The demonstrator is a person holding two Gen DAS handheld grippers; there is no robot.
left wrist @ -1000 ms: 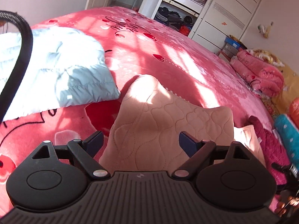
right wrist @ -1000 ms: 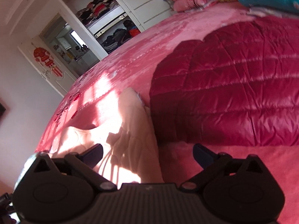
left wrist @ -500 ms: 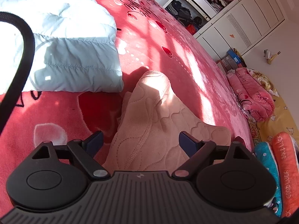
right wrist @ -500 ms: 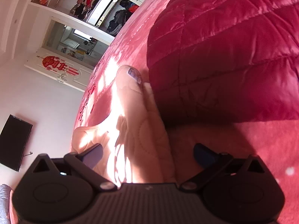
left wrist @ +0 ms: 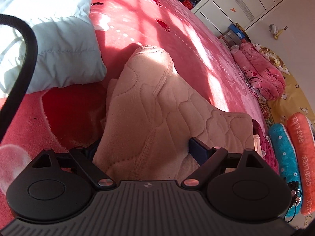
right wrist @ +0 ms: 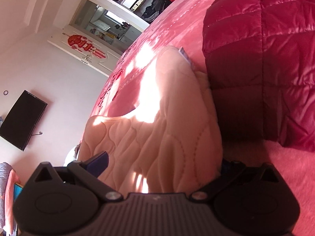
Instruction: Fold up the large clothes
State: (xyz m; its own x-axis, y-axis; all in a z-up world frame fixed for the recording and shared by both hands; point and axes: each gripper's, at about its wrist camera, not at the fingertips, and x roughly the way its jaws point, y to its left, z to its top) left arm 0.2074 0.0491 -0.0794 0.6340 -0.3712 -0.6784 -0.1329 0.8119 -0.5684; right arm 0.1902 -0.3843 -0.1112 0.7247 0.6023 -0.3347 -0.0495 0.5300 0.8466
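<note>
Both your left tool (left wrist: 144, 149) and right tool (right wrist: 163, 164) gape wide around the peach quilted garment (left wrist: 157, 114), gripping nothing, on the bed (left wrist: 177, 39).

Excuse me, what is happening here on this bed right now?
A person holds a two-finger tool in each hand and is folding clothes on a pink bed. Both the left tool and the right tool are open, with the beige quilted garment lying between their fingers; no grip yet. A light blue jacket and a dark red jacket lie beside it.
</note>
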